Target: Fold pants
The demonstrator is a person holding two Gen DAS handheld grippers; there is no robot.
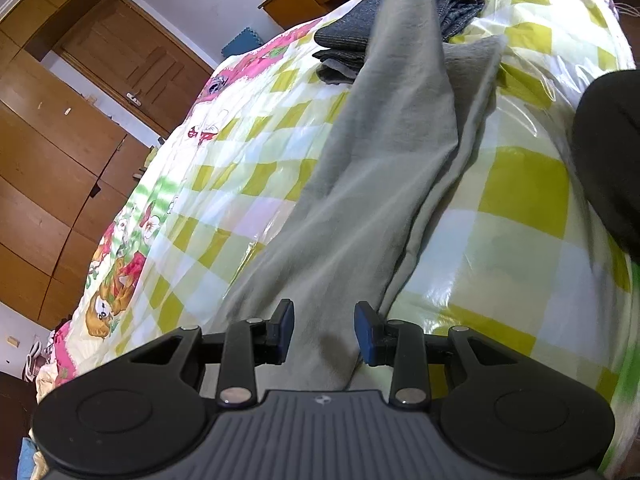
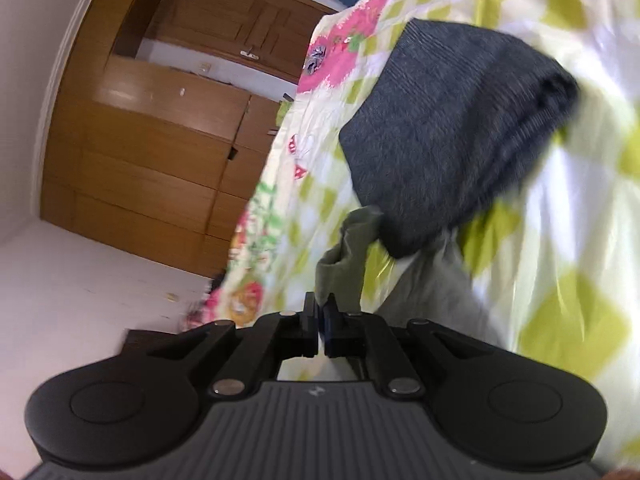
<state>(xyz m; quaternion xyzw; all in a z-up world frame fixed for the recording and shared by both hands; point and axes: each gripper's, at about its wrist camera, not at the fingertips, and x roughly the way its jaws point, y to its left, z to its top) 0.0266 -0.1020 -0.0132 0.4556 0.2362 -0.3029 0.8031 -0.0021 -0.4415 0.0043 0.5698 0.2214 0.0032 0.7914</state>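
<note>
The left claw (image 1: 324, 330) is standing spread, its blue pads (image 1: 366, 334) apart on either side of the near end of the pants (image 1: 376, 168), not pressing on the cloth. The grey-green pants are lying directly under and ahead of this claw, stretching away from it in a long strip across the bed (image 1: 520, 200). A second layer of the same cloth is showing along the strip's right edge. At the far end the pants are rising off the bed toward a dark shape at the top of the left wrist view, too cut off to read clearly.

The right claw (image 2: 322, 320) is pressed together and pinching a bunched edge of the pants (image 2: 348, 256). In this view the cloth is standing up from between the fingers, with more of it trailing off to the right and down behind the claw.

Just beyond that pinched cloth a folded dark grey garment (image 2: 452, 136) is lying on the bed, its near corner touching or overlapping the pants. In the left wrist view the same garment (image 1: 348, 36) is sitting to the left of the strip's far end, and a blue denim piece (image 1: 460, 6) is lying to its right.

The bed is carrying a glossy quilt checked in yellow-green and white with pink cartoon prints. Wooden wardrobes (image 2: 152, 152) are lining the wall beyond it. A dark, blurred shape (image 1: 608, 152) is intruding at the right edge of the left wrist view.
</note>
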